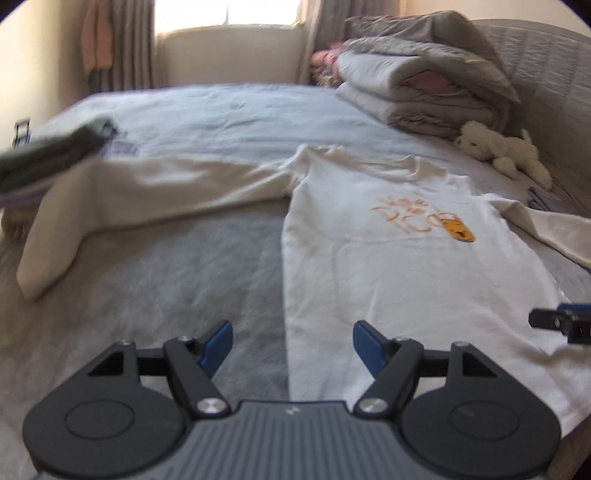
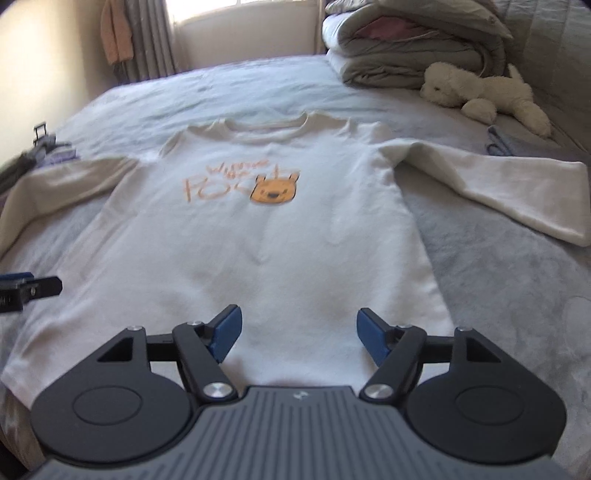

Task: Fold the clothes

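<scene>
While I hold both claws spread wide and gripping nothing, the left gripper [image 1: 291,341] hovers over the left side edge of the cream sweatshirt [image 2: 258,251] near its hem, and the right gripper [image 2: 299,334] hovers over the middle of the hem. The sweatshirt lies flat and face up on the grey bed [image 2: 517,295], orange bear print [image 2: 274,191] on the chest, left sleeve [image 1: 110,199] and right sleeve [image 2: 498,184] stretched outward. Further out I list: white plush dog [image 2: 484,92], folded grey duvet [image 2: 410,55], dark folded clothes [image 1: 48,155] at the bed's left edge, curtained window [image 1: 229,11].
</scene>
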`<state>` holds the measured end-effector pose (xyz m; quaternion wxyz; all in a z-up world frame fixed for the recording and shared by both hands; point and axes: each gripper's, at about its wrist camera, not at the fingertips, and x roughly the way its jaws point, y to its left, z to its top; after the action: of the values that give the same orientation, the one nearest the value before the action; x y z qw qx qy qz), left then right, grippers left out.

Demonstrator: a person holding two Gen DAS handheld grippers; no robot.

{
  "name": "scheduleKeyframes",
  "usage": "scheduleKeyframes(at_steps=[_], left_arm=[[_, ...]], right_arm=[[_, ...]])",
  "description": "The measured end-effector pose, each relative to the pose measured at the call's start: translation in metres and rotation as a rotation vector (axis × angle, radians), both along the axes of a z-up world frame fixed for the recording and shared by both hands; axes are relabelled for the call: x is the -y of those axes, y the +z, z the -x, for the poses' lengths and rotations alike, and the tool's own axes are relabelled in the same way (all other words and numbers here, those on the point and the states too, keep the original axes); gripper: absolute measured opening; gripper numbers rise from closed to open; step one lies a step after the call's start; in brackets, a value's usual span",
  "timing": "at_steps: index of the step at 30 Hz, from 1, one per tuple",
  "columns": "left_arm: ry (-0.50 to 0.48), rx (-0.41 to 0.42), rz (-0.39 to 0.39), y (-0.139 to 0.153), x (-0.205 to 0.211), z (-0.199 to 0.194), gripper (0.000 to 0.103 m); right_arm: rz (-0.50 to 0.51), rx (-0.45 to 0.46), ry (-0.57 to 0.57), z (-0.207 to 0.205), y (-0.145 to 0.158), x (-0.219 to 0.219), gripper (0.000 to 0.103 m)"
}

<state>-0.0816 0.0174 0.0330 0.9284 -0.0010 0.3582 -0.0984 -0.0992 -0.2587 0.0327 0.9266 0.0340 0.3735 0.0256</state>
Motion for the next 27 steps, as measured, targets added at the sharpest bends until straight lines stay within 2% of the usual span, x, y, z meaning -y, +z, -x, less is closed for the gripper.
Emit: scheduleKeyframes(at_steps=[3,6,8,18,20,25,27], left_arm=[[0.011,-0.084,0.015,-0.012,-0.003,-0.006,0.073],[0.005,-0.084,-0.011,-0.013,-0.002,-0.005,0.073],[0.017,-0.099,0.007,-0.011,-0.005,-0.006,0.073],[0.091,-0.196,0.204,0.000,-0.047,-0.014,0.055],[0.092,-0.203,0.222,0.000,-0.051,-0.012,0.054],[0.062,-0.213,0.239,-0.001,-0.053,-0.003,0.052],[0.045,-0.209,0.249,-0.002,-0.056,0.006,0.052]], right_arm=[[0.009,-0.054,-0.013,-0.004,-0.006,0.003,0.072],[0.028,-0.074,0.006,-0.003,-0.010,0.003,0.073],[0.023,-0.078,0.013,0.000,-0.009,0.006,0.072],[-0.071,-0.047,-0.066,0.015,0.004,0.047,0.072],[-0.090,-0.041,-0.082,0.018,0.006,0.055,0.057],[-0.135,-0.027,-0.121,0.025,0.012,0.075,0.049],[-0.143,-0.027,-0.129,0.030,0.011,0.078,0.049]])
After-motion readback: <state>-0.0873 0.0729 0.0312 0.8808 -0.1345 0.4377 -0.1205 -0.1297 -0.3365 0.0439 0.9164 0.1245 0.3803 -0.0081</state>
